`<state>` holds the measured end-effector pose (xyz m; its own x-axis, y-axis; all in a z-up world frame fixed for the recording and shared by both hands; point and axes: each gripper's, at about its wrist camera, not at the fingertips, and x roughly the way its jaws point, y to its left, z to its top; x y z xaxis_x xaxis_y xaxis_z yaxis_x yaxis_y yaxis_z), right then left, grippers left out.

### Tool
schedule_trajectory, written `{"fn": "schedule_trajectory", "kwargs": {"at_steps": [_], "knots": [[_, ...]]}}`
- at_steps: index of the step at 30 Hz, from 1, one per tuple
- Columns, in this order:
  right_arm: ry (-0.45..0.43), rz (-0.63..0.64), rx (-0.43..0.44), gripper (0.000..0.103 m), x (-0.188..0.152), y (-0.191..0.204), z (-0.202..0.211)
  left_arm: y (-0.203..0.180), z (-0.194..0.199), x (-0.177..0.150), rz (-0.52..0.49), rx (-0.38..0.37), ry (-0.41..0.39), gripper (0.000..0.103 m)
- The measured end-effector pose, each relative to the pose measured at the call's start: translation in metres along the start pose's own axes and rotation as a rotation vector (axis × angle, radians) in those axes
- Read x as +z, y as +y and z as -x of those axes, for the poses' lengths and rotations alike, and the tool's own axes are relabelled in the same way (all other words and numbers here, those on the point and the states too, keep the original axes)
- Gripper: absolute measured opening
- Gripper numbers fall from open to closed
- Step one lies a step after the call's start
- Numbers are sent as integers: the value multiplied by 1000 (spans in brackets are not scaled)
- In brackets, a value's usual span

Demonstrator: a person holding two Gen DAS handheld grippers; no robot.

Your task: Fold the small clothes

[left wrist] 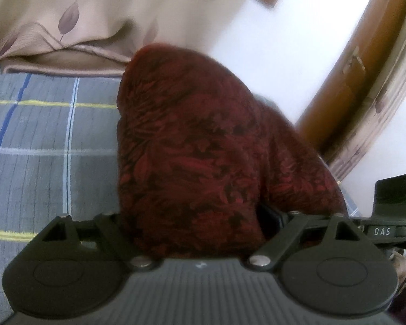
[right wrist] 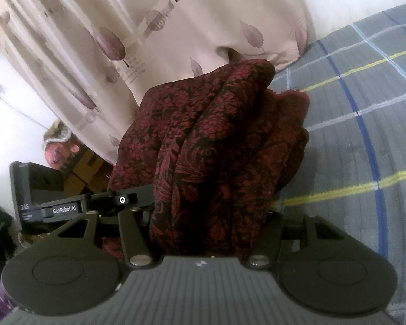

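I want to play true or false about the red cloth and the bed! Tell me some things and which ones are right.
1. The cloth is dark red with a leafy pattern. True.
2. The bed cover is plain white. False: it is grey with blue, white and yellow lines.
3. The curtain has purple leaves on it. True.
4. The cloth lies flat and neatly folded. False: it is bunched up in front of the right gripper and the left gripper.
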<state>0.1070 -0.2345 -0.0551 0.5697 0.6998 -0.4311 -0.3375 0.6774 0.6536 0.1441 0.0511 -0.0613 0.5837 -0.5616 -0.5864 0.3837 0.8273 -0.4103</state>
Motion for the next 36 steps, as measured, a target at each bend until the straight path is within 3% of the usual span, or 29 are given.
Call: {"fn": "schedule_trajectory", "kwargs": {"at_steps": [10,18,26,36], "knots": [[-2,-16,-38,59,-10,-3,-7,2,-6,2,-5,14,-18,91],[-42,20,-35,59,10,-4,-17,14,-19,19,-14,41,-32,92],[-19,32,-54,59,9,-20,-38,29,-31,7,14,31,-41,96],[-31,78,-70,66,1,-25,-40,20,-17,1,-49,62,-94,96]]}}
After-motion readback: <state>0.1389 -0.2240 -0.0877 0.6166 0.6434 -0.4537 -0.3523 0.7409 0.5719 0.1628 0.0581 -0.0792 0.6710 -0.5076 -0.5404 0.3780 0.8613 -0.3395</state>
